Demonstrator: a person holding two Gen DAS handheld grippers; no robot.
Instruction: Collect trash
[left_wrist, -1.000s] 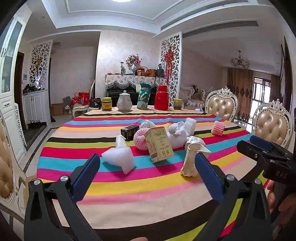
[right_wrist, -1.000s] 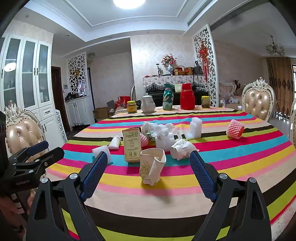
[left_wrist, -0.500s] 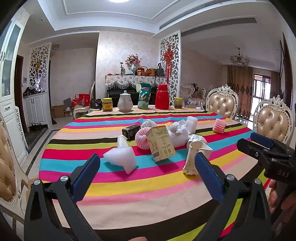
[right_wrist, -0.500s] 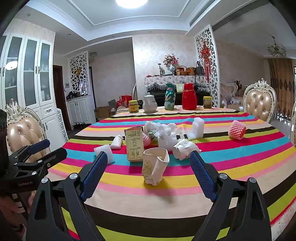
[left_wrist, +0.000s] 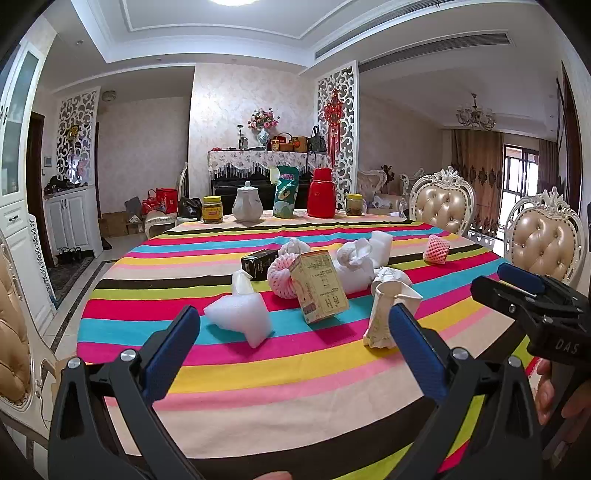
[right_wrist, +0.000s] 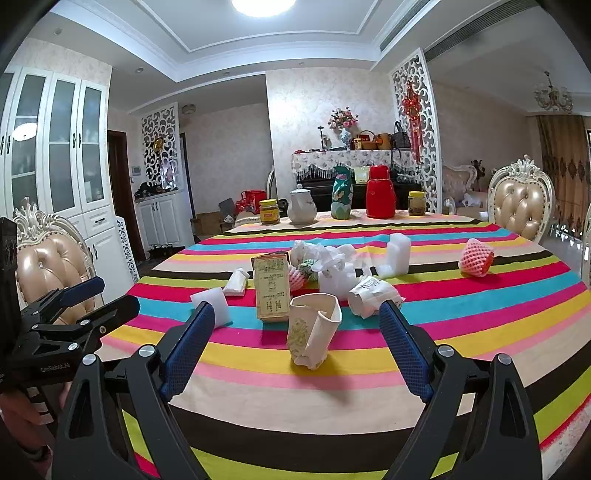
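Hovering with jaws spread and empty, the right gripper (right_wrist: 297, 332) faces a crumpled paper cup (right_wrist: 312, 334) near the table's (right_wrist: 332, 402) front edge—light, crushable, best pinched gently across its walls.

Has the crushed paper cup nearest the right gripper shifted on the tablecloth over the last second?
No. The crushed paper cup stands on the same pink and yellow stripes of the tablecloth, just in front of the upright carton, as before.
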